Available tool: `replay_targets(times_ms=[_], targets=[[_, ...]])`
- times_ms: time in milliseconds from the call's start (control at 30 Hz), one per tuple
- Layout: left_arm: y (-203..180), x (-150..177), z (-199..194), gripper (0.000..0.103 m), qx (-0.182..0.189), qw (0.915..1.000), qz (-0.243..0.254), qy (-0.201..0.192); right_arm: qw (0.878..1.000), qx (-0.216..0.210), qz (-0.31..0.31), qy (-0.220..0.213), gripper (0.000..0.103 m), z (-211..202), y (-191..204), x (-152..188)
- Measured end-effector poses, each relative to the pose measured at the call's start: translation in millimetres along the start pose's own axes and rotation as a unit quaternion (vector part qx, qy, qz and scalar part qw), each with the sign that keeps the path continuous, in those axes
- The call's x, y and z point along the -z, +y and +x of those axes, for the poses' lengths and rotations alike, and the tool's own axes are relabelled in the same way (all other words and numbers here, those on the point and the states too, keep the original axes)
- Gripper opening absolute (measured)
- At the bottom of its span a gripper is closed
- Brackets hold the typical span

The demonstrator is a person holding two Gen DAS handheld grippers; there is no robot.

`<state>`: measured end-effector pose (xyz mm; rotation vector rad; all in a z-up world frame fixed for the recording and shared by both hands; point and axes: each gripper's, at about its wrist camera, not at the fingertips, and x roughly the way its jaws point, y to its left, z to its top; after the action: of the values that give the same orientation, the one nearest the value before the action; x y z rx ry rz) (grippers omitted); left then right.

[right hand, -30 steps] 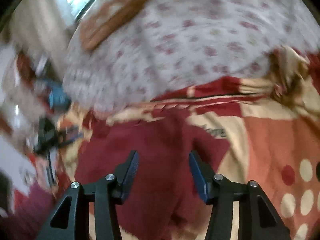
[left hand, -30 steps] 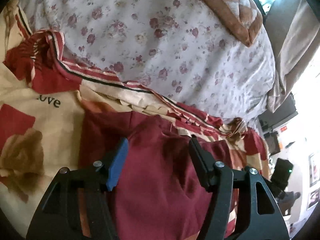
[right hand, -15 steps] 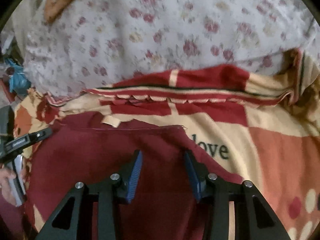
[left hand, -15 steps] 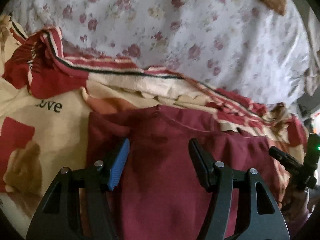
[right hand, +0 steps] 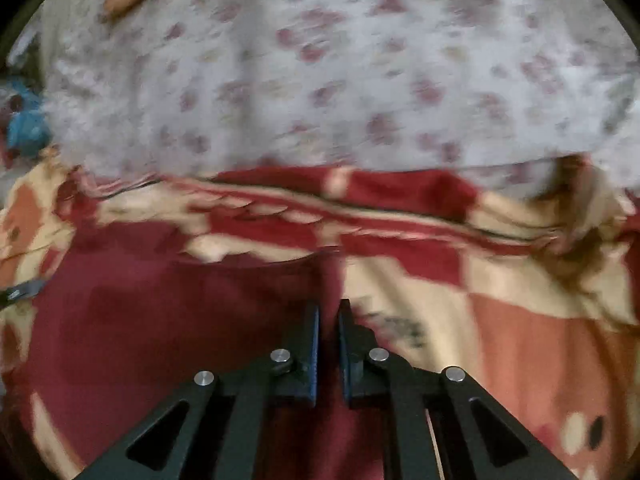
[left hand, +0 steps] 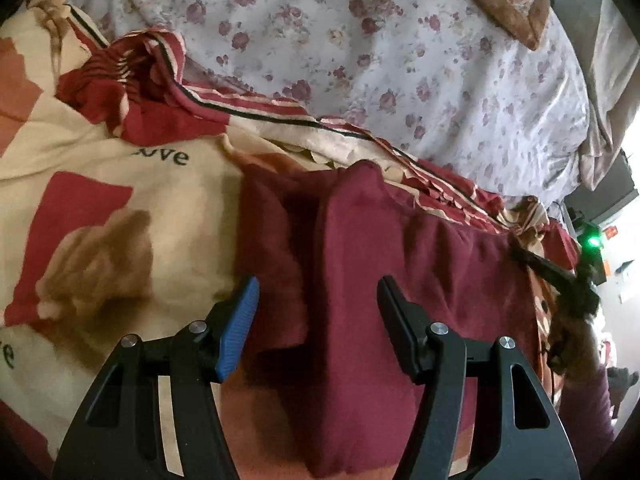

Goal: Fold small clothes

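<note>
A dark red garment [left hand: 360, 264] lies on a cream and red blanket [left hand: 100, 208]; a raised fold runs down its middle. My left gripper [left hand: 316, 300] is open, its fingers either side of that fold just above the cloth. In the right wrist view the garment [right hand: 160, 312] fills the lower left. My right gripper [right hand: 328, 312] is shut on the garment's right edge. The right gripper also shows at the right edge of the left wrist view [left hand: 560, 276], at the garment's far side.
A white floral quilt [left hand: 400, 60] is heaped behind the blanket, with a brown quilted pillow [left hand: 500, 0] on top. The blanket's red striped border [right hand: 360, 216] is bunched along the quilt. Room clutter lies past the bed's right side.
My right gripper has closed from open onto the garment's edge. The garment now has a raised fold in its middle. The left gripper stays open over the garment.
</note>
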<state>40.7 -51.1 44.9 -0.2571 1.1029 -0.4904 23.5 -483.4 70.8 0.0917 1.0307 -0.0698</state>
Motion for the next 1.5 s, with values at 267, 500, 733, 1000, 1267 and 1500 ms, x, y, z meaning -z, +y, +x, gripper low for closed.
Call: replay_targets(times_ms=[267, 500, 733, 1000, 1267, 1500], targets=[[-3.7, 38.2, -28.3, 0.061, 0.049, 0.9986, 0.016, 0.009, 0.999, 0.032, -0.007, 0.002, 0.033, -19.3, 14.0, -7.8], [-18.2, 81.3, -35.1, 0.061, 0.074, 0.9919, 0.093, 0.046, 0.985, -0.166, -0.038, 0.023, 0.043, -38.4, 127.6, -24.4], [-20.5, 95.6, -18.2, 0.061, 0.048, 0.9865, 0.146, 0.056, 0.963, -0.245, -0.071, 0.093, 0.043, 20.2, 260.5, -27.5], [1.9, 81.4, -21.9, 0.027, 0.114, 0.9878, 0.097, 0.043, 0.971, -0.178, -0.138, 0.081, 0.008, 53.8, 306.7, -28.9], [14.5, 83.9, -25.6, 0.022, 0.094, 0.9919, 0.08, 0.033, 0.971, -0.192, -0.117, 0.076, 0.008, 69.4, 304.9, -24.6], [1.3, 72.4, -42.9, 0.031, 0.055, 0.994, 0.094, -0.005, 0.977, -0.183, -0.078, 0.072, 0.041, -4.2, 200.9, -6.5]])
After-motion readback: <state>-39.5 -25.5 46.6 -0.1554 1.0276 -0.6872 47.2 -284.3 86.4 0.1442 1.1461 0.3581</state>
